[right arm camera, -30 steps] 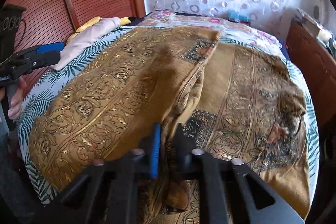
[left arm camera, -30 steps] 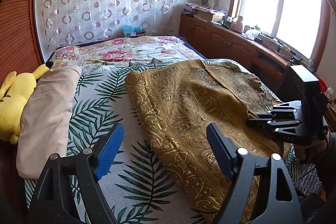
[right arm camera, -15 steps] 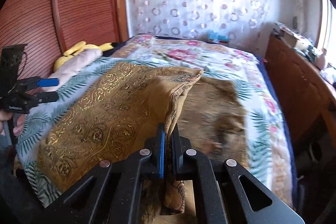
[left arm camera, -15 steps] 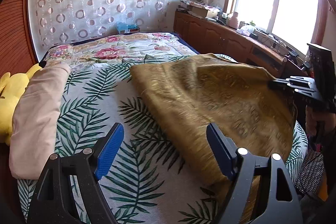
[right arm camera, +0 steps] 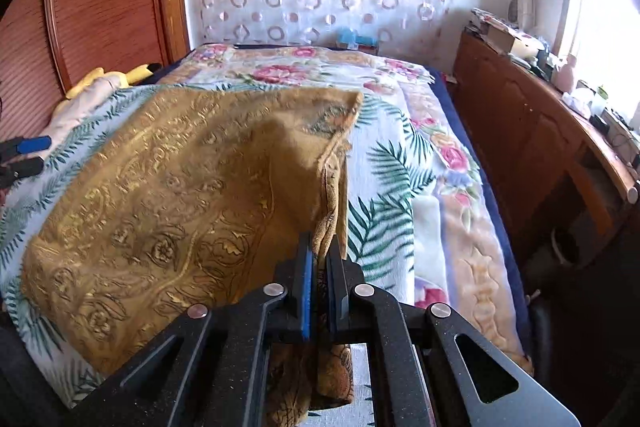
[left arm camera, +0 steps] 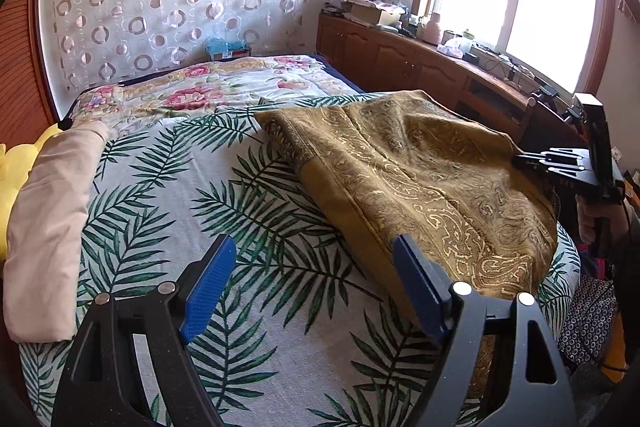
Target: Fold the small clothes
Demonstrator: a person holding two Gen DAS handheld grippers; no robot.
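Lying along the bed's [left arm camera: 248,227] left edge, a beige folded cloth [left arm camera: 48,211] half-hides a yellow plush toy [left arm camera: 16,167]. Bare palm-print sheet lies open between that cloth and the golden patterned garment [left arm camera: 432,179], which spreads over the bed's right side and spills off its near edge. Over the sheet the left gripper [left arm camera: 310,285] hovers wide apart and empty. Right of the bed runs a wooden cabinet [right arm camera: 532,131]. Pinching the garment's raised edge, the right gripper [right arm camera: 319,281] is clamped; cloth below is cut off.

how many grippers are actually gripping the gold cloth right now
1. The right gripper is clamped on a bunched edge of the gold cloth. The left gripper hangs open over the leaf-print sheet, empty.
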